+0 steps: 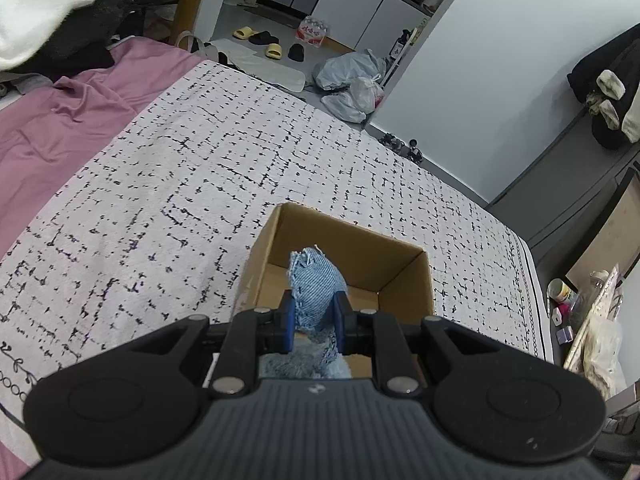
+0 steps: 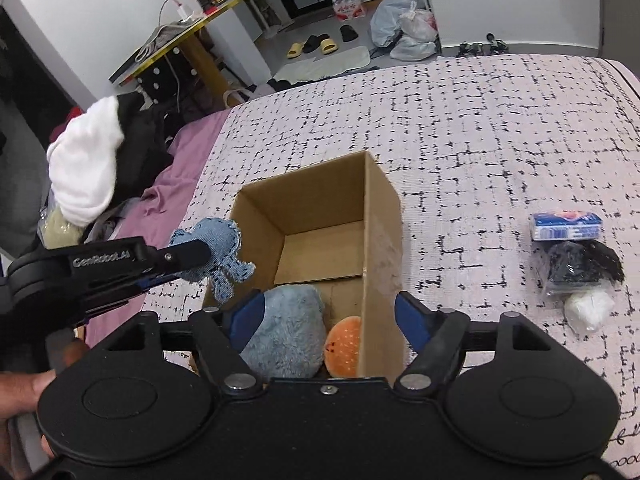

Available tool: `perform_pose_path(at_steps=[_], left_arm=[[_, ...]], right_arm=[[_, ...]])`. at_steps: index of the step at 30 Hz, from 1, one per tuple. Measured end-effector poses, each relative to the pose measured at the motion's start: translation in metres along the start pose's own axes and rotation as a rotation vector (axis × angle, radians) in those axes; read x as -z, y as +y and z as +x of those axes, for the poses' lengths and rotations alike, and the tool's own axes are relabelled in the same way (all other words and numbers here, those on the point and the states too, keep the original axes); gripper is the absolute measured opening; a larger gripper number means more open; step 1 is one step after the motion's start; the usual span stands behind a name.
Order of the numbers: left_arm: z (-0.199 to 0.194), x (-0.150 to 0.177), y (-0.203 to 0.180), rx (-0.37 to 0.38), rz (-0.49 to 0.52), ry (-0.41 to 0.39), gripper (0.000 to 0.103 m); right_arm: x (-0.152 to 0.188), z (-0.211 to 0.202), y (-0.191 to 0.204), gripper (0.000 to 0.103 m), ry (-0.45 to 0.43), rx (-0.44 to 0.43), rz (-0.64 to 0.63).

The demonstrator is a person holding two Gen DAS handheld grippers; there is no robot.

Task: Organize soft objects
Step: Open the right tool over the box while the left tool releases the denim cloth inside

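Covering the bed, a black-flecked white blanket (image 2: 480, 128) under the cardboard box (image 2: 380, 208); left gripper (image 1: 314, 312) pinching denim toy (image 1: 316, 280), right gripper (image 2: 328, 320) spread.

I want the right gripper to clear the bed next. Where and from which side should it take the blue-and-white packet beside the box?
Probably from above, across the short sides of the blue-and-white packet. It lies flat on the bedspread, its near long edge against a clear bag of black items, so coming from the front looks blocked. The right gripper is open.
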State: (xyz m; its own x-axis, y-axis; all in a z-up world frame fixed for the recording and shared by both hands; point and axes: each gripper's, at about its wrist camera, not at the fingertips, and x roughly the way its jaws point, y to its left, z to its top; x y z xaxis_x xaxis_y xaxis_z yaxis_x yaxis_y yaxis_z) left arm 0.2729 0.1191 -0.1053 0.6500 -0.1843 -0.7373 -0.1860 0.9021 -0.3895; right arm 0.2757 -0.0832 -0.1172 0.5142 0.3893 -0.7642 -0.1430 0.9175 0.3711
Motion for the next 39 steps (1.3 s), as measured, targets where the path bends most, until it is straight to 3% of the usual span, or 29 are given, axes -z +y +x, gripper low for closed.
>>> perform_pose_path(at_steps=[10,13,15,17,22,29,39], left_arm=[[0.013,-0.004,-0.016,-0.022,0.042,0.004,0.019],[0.012,-0.005,-0.018,-0.073,0.058,-0.006,0.024],[0.011,-0.005,-0.018,-0.08,0.046,0.001,0.033],[0.008,-0.004,-0.017,-0.091,0.037,0.006,0.049],[-0.001,0.003,-0.025,-0.127,0.061,-0.013,0.069],[-0.011,0.011,-0.042,-0.111,0.085,-0.033,0.079],[-0.021,0.024,-0.076,-0.085,0.146,-0.047,0.082]], right_arm=[[0.005,-0.017,-0.026,0.077,-0.031,0.025,0.064],[0.006,-0.023,-0.034,0.084,-0.053,0.033,0.083],[0.007,-0.026,-0.039,0.088,-0.068,0.038,0.093],[0.009,-0.027,-0.045,0.091,-0.074,0.044,0.108],[0.011,-0.033,-0.055,0.097,-0.096,0.047,0.113],[0.012,-0.05,-0.063,0.103,-0.159,0.059,0.075],[0.013,-0.069,-0.093,0.103,-0.185,0.049,0.101]])
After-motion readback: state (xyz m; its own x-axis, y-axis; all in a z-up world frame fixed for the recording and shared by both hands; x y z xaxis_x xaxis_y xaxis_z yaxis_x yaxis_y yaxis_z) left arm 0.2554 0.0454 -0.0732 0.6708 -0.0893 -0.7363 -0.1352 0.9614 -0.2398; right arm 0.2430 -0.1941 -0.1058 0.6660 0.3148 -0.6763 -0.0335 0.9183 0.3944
